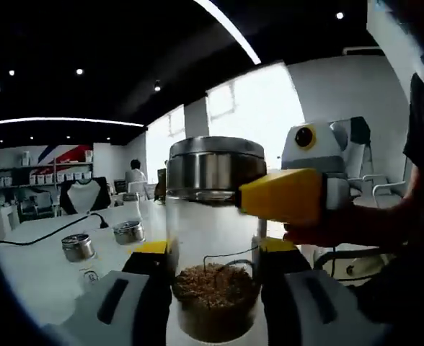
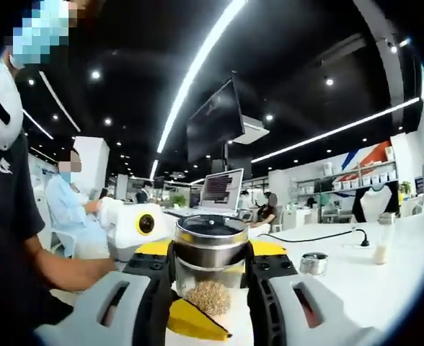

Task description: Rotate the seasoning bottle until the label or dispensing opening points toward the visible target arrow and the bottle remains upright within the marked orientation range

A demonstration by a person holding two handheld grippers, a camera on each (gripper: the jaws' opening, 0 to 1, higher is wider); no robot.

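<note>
The seasoning bottle (image 1: 213, 238) is a clear glass jar with a steel lid (image 1: 215, 167) and brown seasoning in its base, standing upright over the white table. My left gripper (image 1: 213, 288) is shut on its lower body, one jaw on each side. The right gripper's yellow finger (image 1: 280, 194) comes in from the right and presses against the lid's side. In the right gripper view, my right gripper (image 2: 212, 277) is shut on the bottle (image 2: 210, 277) just under its lid (image 2: 212, 234), and the left gripper's yellow finger (image 2: 192, 321) lies across the bottle's foot.
Two small steel-lidded jars (image 1: 77, 246) (image 1: 129, 231) and a black cable (image 1: 53, 232) lie on the white table (image 1: 32, 274). Another jar (image 2: 314, 263), a small bottle (image 2: 378, 252) and a laptop (image 2: 221, 191) are also there. A person's arm (image 2: 68, 272) holds the left gripper.
</note>
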